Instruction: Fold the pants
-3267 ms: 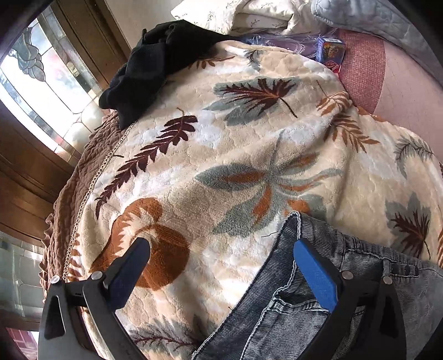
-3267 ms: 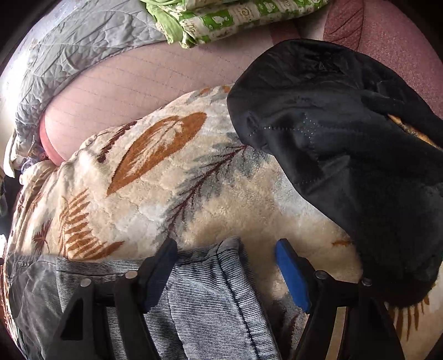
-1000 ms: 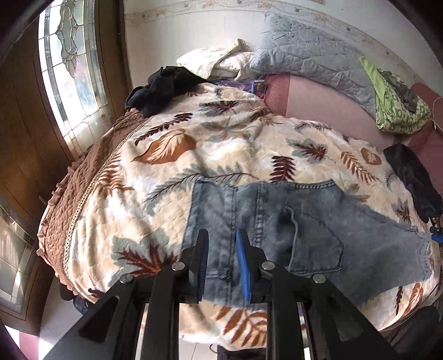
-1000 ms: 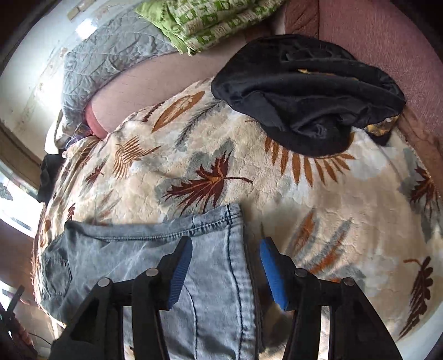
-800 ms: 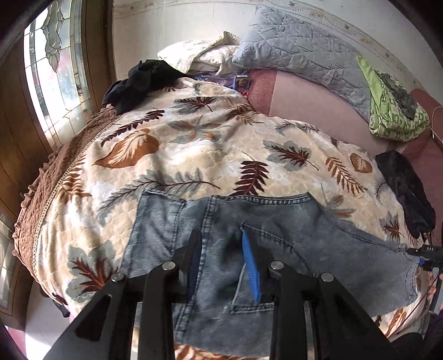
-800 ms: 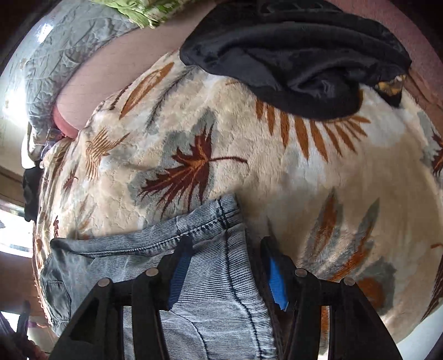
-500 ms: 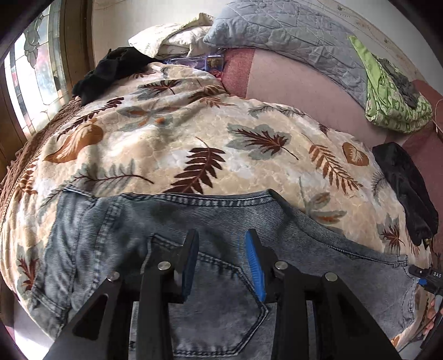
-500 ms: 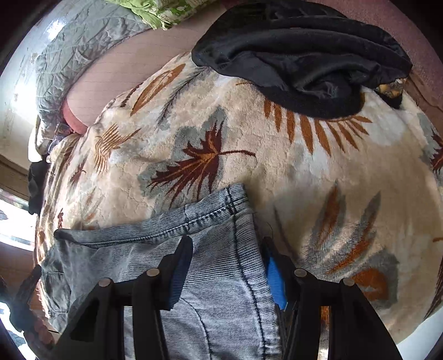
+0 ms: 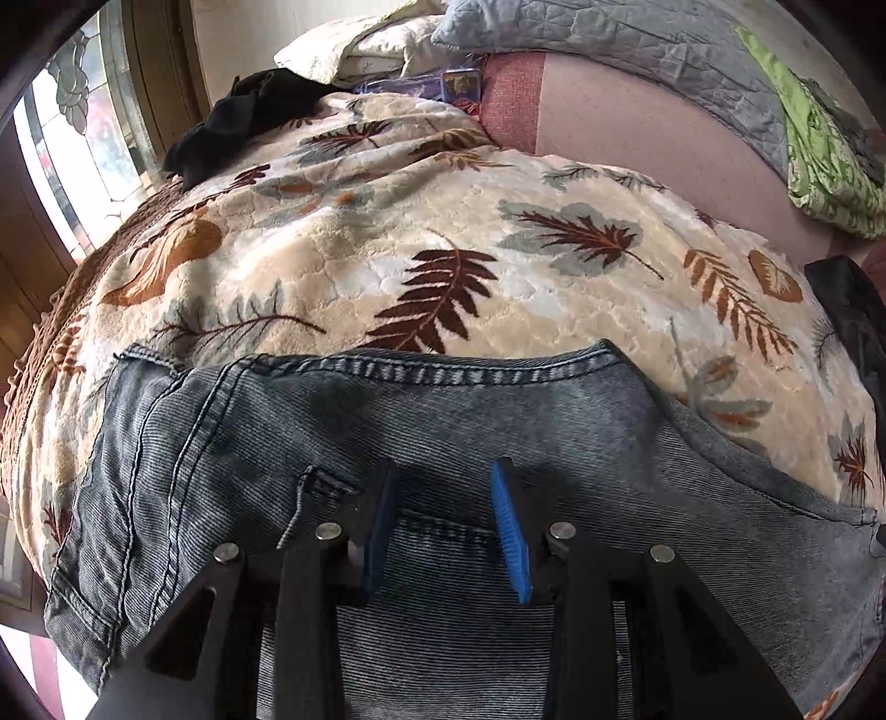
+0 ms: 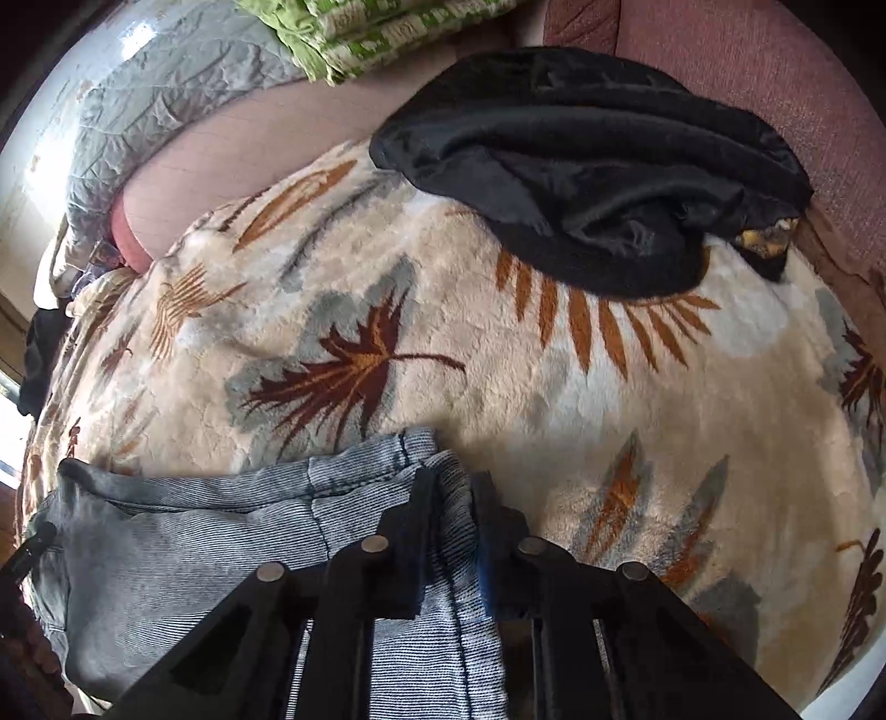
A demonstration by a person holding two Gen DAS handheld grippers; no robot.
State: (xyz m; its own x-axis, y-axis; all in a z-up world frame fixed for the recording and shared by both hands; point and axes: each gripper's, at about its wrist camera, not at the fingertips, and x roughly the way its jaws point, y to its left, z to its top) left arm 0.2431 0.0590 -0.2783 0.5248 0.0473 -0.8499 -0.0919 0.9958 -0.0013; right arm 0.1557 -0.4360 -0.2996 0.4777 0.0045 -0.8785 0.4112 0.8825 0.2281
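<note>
Grey-blue denim pants (image 9: 332,443) lie flat on a cream leaf-patterned blanket (image 9: 387,249), waistband at the left, legs running right. My left gripper (image 9: 443,487) hovers just over the seat by the back pocket, jaws a little apart and holding nothing. In the right wrist view the leg end of the pants (image 10: 221,531) lies on the blanket (image 10: 554,415). My right gripper (image 10: 448,487) is shut on the hem edge of the leg, and the fabric bunches up between its fingers.
A black garment (image 10: 581,166) lies on the blanket beyond the right gripper. Another black garment (image 9: 243,122) sits at the far left corner by the window (image 9: 72,155). Grey quilted pillow (image 9: 637,50) and green cloth (image 9: 830,155) rest along the pink backrest.
My left gripper has moved forward and lower over the pants' seat, jaws opening slightly. My right gripper has closed on the leg hem, which now bunches up.
</note>
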